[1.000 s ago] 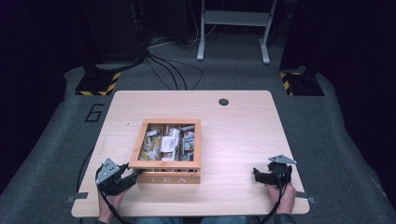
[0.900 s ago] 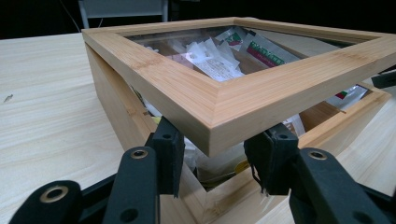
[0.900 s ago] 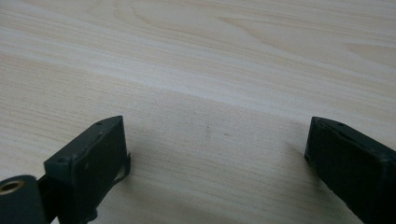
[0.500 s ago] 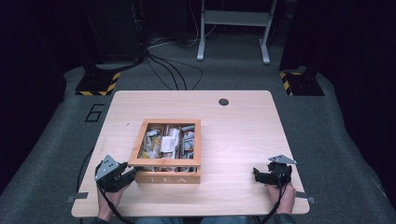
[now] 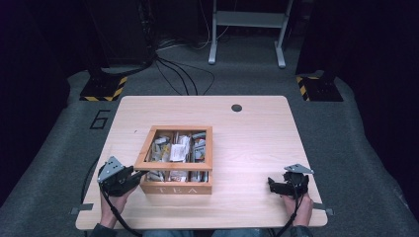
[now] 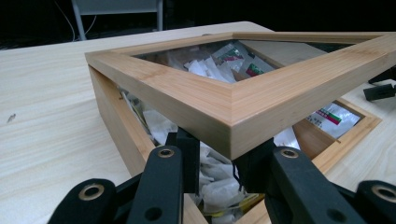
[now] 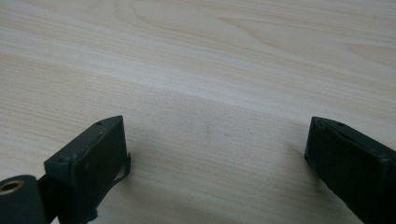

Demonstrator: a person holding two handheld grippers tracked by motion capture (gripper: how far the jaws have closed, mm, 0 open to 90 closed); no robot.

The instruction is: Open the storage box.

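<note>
A wooden tea box (image 5: 175, 188) marked TEA stands mid-table, packed with tea bags (image 6: 212, 65). Its windowed lid (image 6: 243, 100) is a pale wooden frame, tilted up at the front left corner and off the box wall (image 6: 112, 121) there. My left gripper (image 5: 140, 174) has just been closing its jaws on that lid corner, and in the left gripper view the left gripper (image 6: 219, 158) pinches it from both sides. My right gripper (image 5: 271, 183) rests at the table's front right, and in its own view the right gripper (image 7: 217, 140) stands open over bare wood.
The pale wooden table (image 5: 257, 133) has a round cable hole (image 5: 236, 107) at the back. Dark floor with cables (image 5: 178, 74) and a grey metal stand (image 5: 247, 29) lies beyond the far edge. The person's hands (image 5: 296, 205) come in at the near edge.
My left gripper has risen a little at the box's front left corner with its jaws closing, and the lid corner has come up with it. The right gripper has not moved.
</note>
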